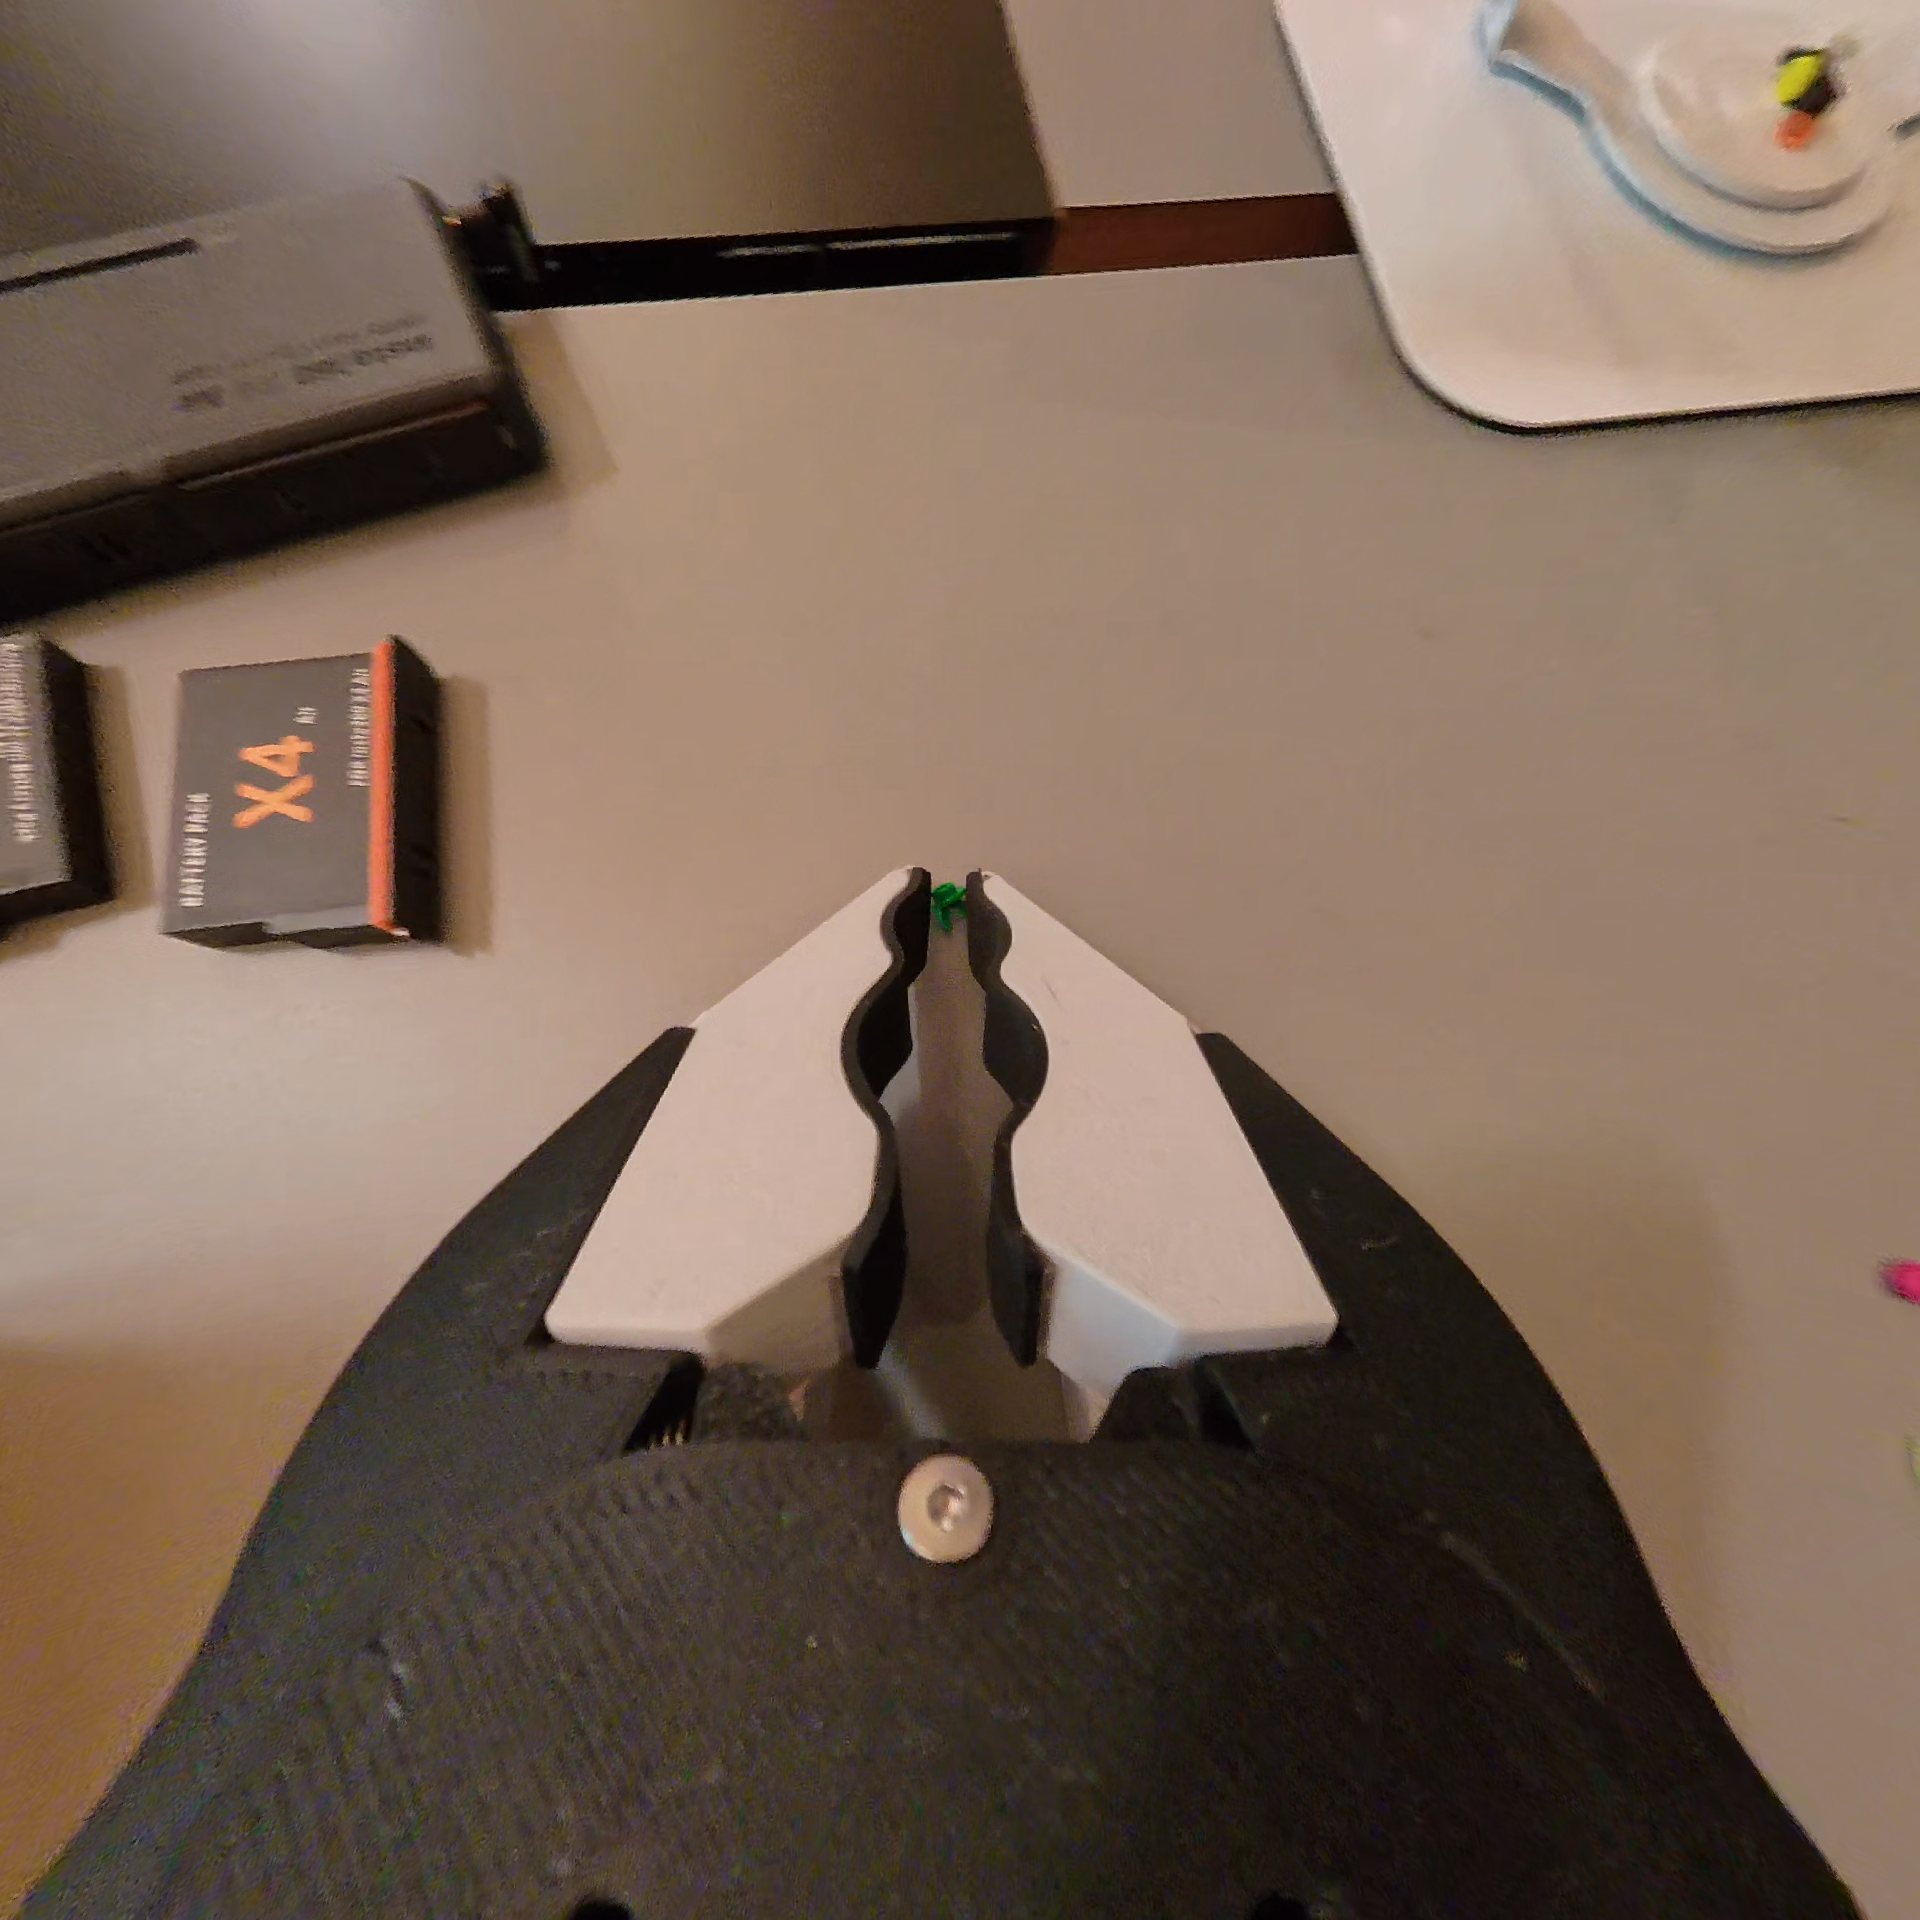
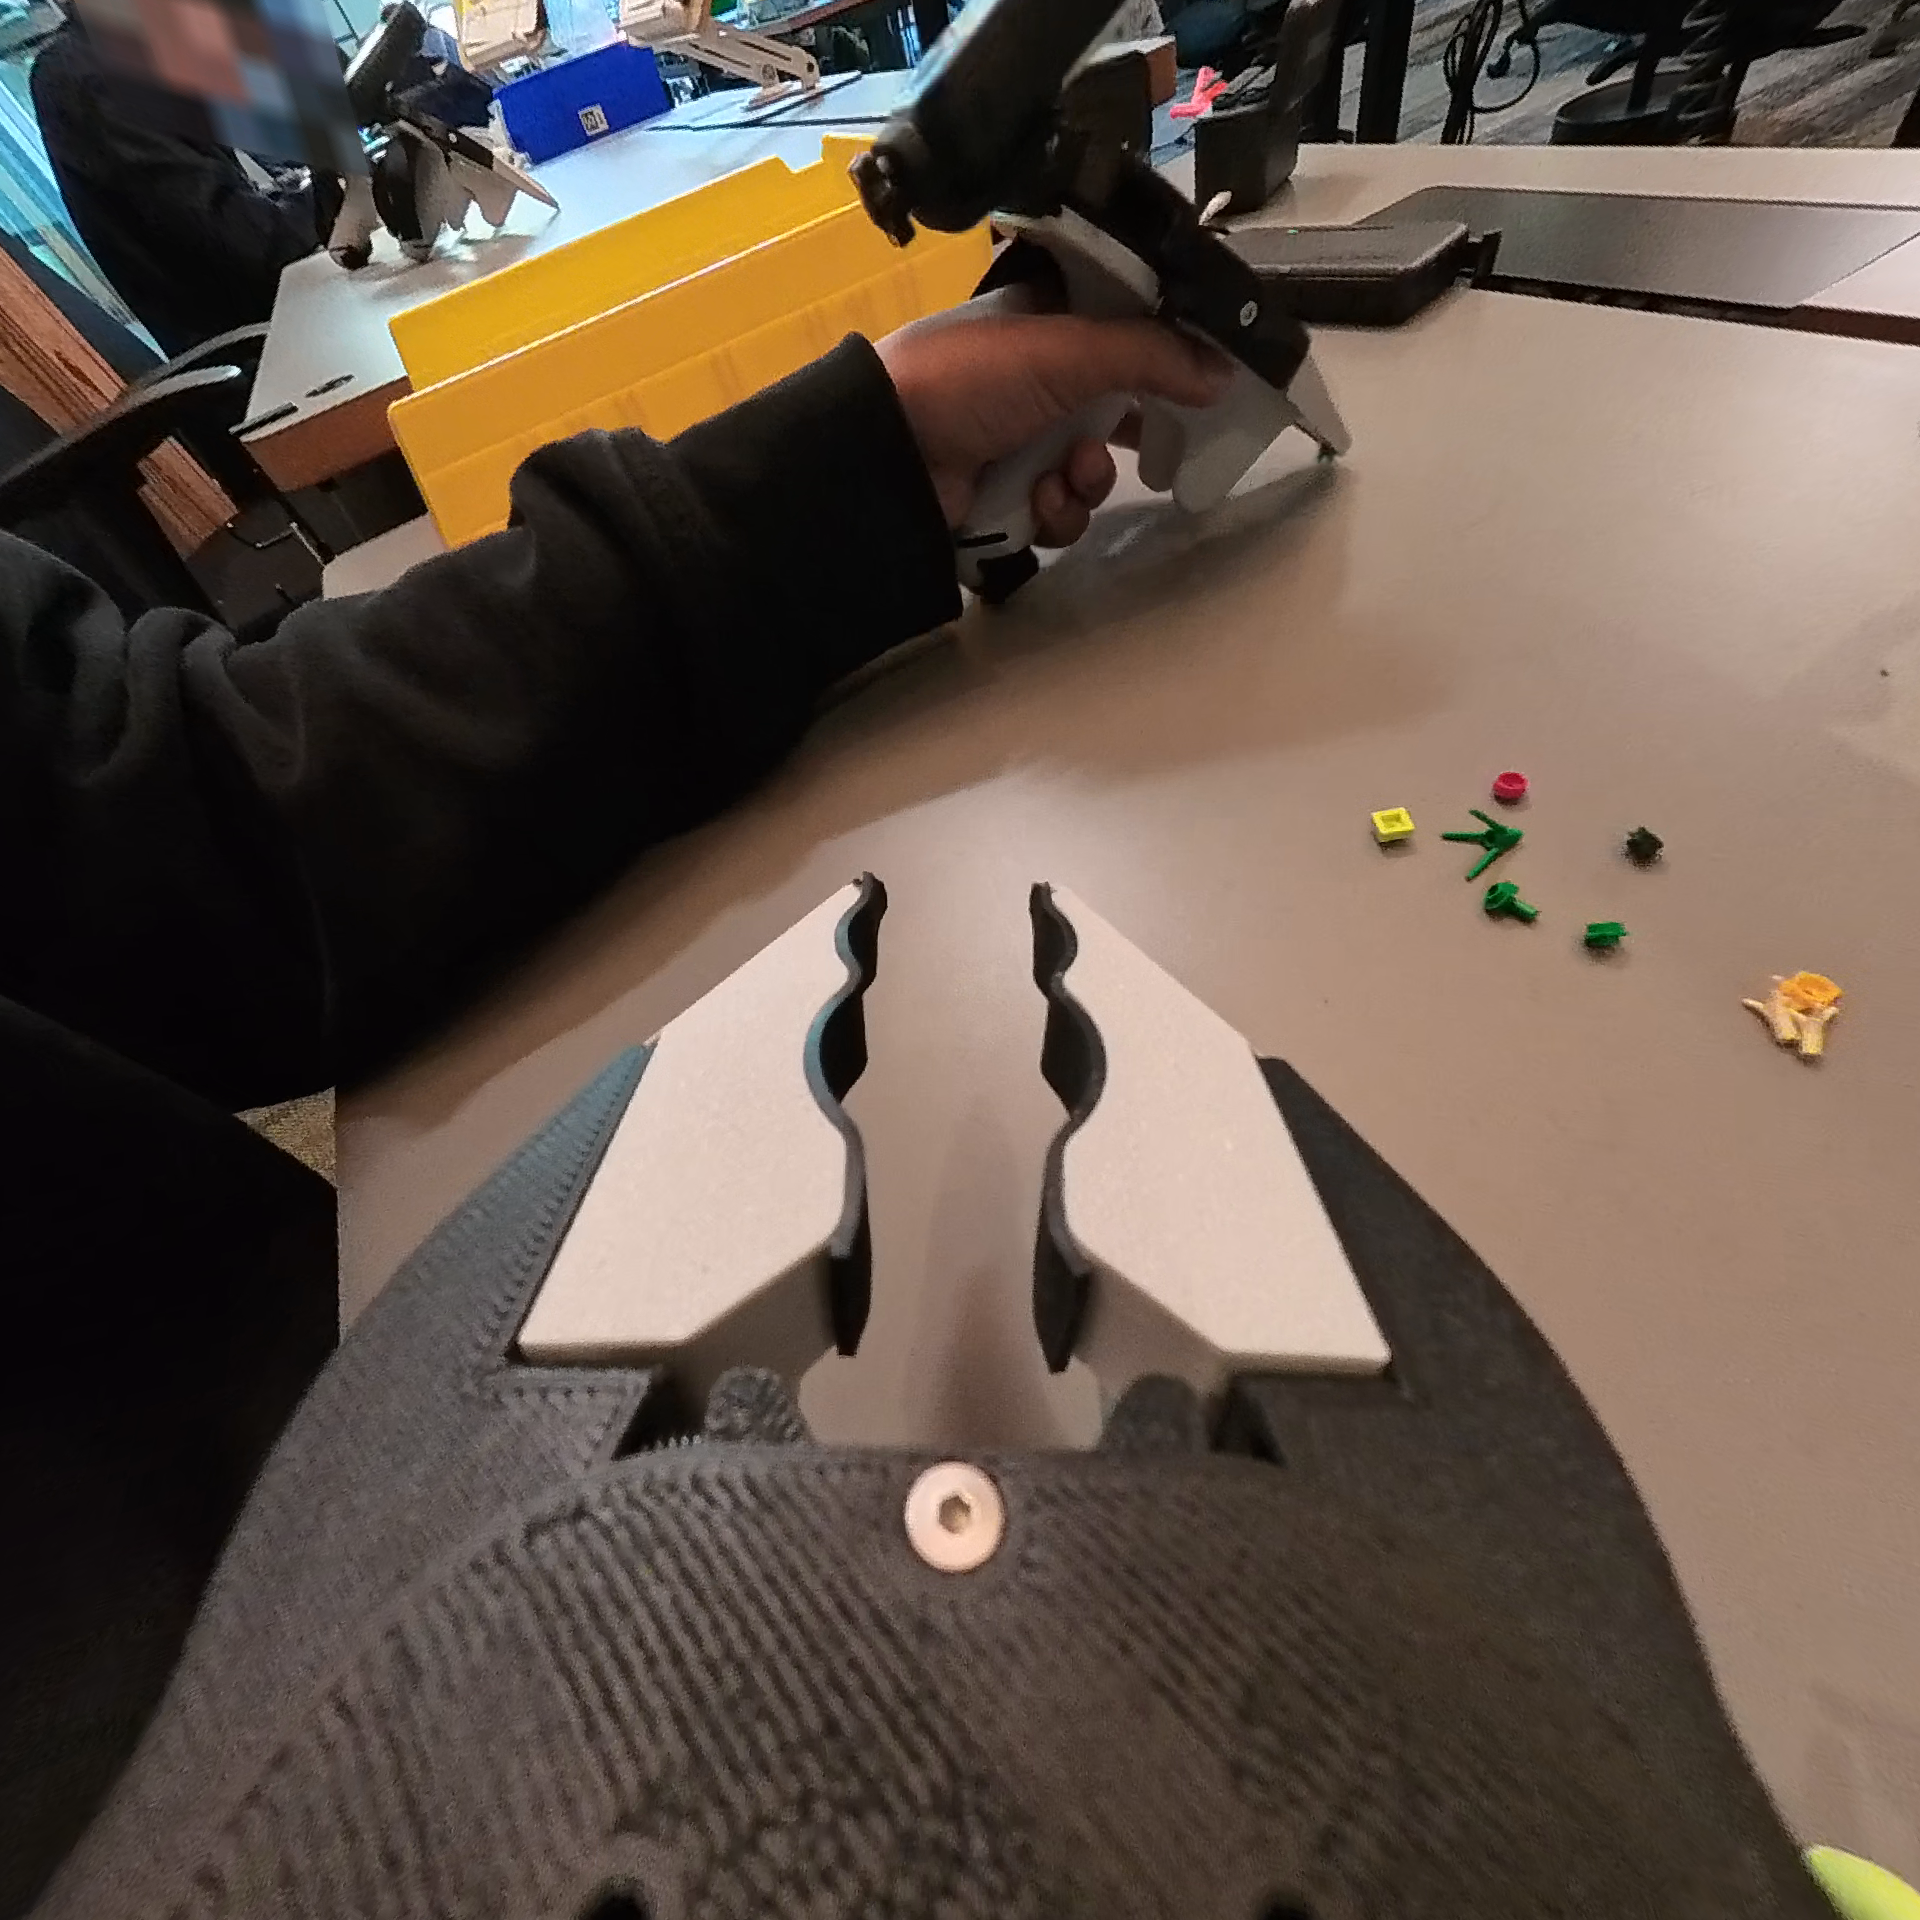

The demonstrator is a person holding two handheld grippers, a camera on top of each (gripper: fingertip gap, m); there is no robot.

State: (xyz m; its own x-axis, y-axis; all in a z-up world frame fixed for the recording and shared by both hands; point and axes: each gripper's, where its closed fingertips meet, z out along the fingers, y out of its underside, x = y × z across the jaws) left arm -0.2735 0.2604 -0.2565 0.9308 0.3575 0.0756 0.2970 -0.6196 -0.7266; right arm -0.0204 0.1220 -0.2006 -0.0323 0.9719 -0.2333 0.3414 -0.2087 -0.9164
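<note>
- Grey and bare, the counter (image 1: 1143,644) carries everything seen; a workroom with other tables and a yellow bin (image 2: 665,312) is made out behind it in the right wrist view.
- A tiny green plastic piece (image 1: 947,904) is pinched at the very tips of the left hand-held gripper (image 1: 947,896), whose fingers are drawn almost together around it, just above the counter.
- The piece is judged to be light, stiff and smooth, so it could easily slip or twist; only a sliver is gripped, and a hold across its thickest part would seem safest.
- Its long axis and heading cannot be told, as most of it is hidden between the tips.
- Ahead and to the left of that hand-held gripper a black battery pack (image 1: 301,800) lies flat, with a dark grey case (image 1: 239,384) beyond it; ahead to the right a white tray (image 1: 1558,312) is seen.
- The right hand-held gripper (image 2: 957,902) is spread and empty, held over the counter.
- Ahead and to its right small pieces are scattered: a yellow square (image 2: 1391,826), a pink round stud (image 2: 1510,787), green sprigs (image 2: 1486,840) and an orange-yellow cluster (image 2: 1797,1010).
- Farther ahead and to its left, the left hand-held gripper is seen held by a hand (image 2: 1018,405) in a black sleeve (image 2: 520,665).
</note>
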